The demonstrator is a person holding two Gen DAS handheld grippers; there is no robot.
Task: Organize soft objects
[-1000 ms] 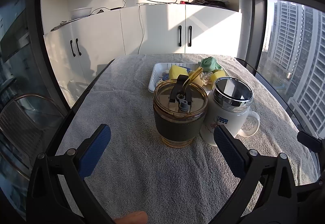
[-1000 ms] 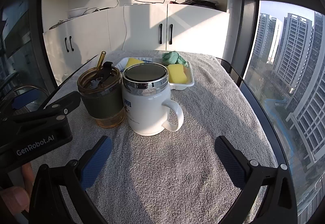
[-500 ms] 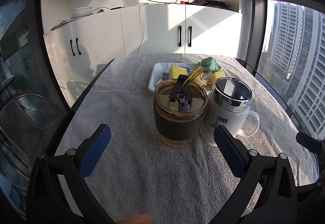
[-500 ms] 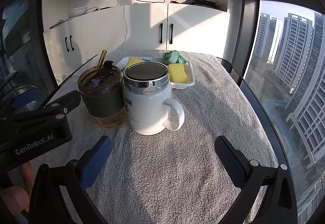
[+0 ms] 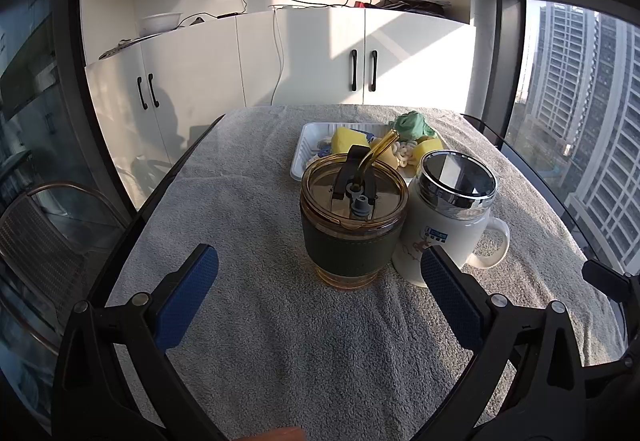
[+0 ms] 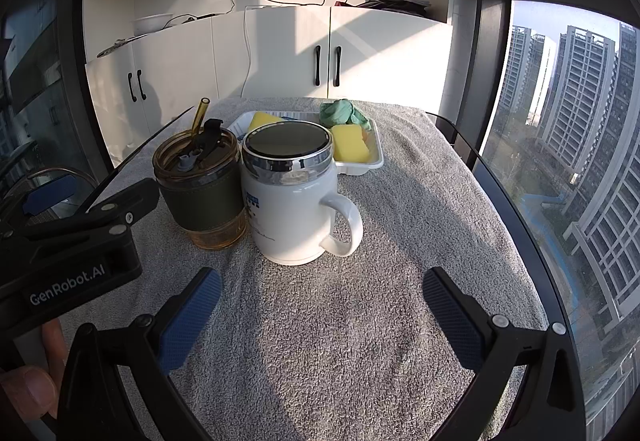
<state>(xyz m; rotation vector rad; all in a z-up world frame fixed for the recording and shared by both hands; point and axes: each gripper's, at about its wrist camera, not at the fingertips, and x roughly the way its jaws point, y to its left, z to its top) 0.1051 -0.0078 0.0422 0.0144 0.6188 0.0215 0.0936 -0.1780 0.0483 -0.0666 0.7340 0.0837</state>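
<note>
A white tray point(image 5: 299, 161) point(image 6: 376, 161) at the far side of the table holds yellow sponges point(image 5: 349, 140) point(image 6: 350, 147), a crumpled green cloth point(image 5: 412, 125) point(image 6: 340, 112) and a white knotted rope piece point(image 5: 402, 154). In front of the tray stand an amber tumbler point(image 5: 352, 233) point(image 6: 200, 197) with a straw and a white lidded mug point(image 5: 448, 225) point(image 6: 292, 209). My left gripper point(image 5: 318, 295) is open, low over the towel just short of the tumbler. My right gripper point(image 6: 322, 315) is open, short of the mug. Both hold nothing.
A grey towel point(image 5: 248, 201) point(image 6: 420, 209) covers the table, with dark table edges on both sides. White cabinets point(image 5: 312, 61) stand behind. A metal chair point(image 5: 44, 241) sits at the left, windows at the right. The left gripper's body point(image 6: 72, 241) shows in the right wrist view.
Nearly nothing: both grippers stay open and almost still; the right wrist view has drifted very slightly toward the mug.
</note>
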